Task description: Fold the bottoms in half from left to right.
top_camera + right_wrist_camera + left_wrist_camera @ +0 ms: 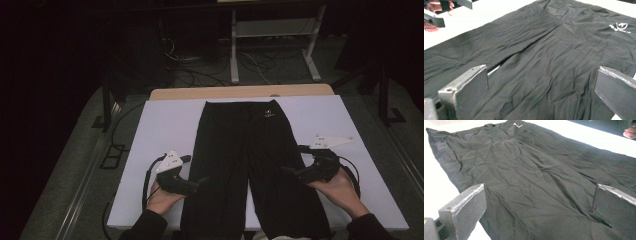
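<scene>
A pair of black trousers (250, 160) lies flat and lengthwise on the white table top (160, 130), waistband at the far end, a small white logo (269, 114) near it, legs reaching the near edge. My left gripper (202, 181) hovers at the outer edge of the left leg, pointing right, jaws wide open over the cloth (536, 195). My right gripper (286, 170) hovers over the right leg, pointing left, jaws also wide open above the fabric (544, 65). The logo (620, 27) shows at the upper right of the right gripper view. Nothing is held.
A wooden table edge (240, 92) shows beyond the white top. Past it stand a white metal frame (272, 45) and cables on the dark floor. In the right gripper view the other hand and its gripper (436, 15) appear at upper left.
</scene>
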### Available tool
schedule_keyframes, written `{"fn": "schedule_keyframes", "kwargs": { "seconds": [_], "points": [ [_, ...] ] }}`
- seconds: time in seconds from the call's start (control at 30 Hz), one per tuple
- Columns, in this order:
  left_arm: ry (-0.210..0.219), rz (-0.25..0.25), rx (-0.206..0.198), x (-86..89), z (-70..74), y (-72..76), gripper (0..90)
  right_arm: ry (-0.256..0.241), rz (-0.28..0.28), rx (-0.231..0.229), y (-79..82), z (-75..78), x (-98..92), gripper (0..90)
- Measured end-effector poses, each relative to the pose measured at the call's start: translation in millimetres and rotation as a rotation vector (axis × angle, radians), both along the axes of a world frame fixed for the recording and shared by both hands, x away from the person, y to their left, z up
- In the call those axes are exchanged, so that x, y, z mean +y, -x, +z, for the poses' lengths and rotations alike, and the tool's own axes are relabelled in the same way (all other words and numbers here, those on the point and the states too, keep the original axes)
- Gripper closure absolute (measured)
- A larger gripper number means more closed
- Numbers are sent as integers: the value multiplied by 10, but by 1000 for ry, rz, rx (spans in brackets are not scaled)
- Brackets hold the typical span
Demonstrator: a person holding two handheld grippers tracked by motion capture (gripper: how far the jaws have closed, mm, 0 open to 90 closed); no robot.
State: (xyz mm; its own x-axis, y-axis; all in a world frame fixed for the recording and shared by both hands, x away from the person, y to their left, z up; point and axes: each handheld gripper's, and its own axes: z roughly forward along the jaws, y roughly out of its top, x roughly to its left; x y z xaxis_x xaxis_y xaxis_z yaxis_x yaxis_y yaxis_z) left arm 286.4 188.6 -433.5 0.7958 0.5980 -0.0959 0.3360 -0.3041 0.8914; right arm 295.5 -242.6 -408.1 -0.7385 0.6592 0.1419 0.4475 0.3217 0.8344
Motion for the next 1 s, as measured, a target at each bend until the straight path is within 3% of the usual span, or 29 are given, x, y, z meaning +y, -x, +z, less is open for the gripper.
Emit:
{"fn": "schedule_keyframes", "kwargs": {
  "seconds": [0.37,1.0],
  "points": [
    [3,-1,0,2,0,-1,0,30,9,-5,-137,96,79,0],
    [3,2,3,4,-3,-3,0,31,21,0,-328,173,131,0]
  ]
}}
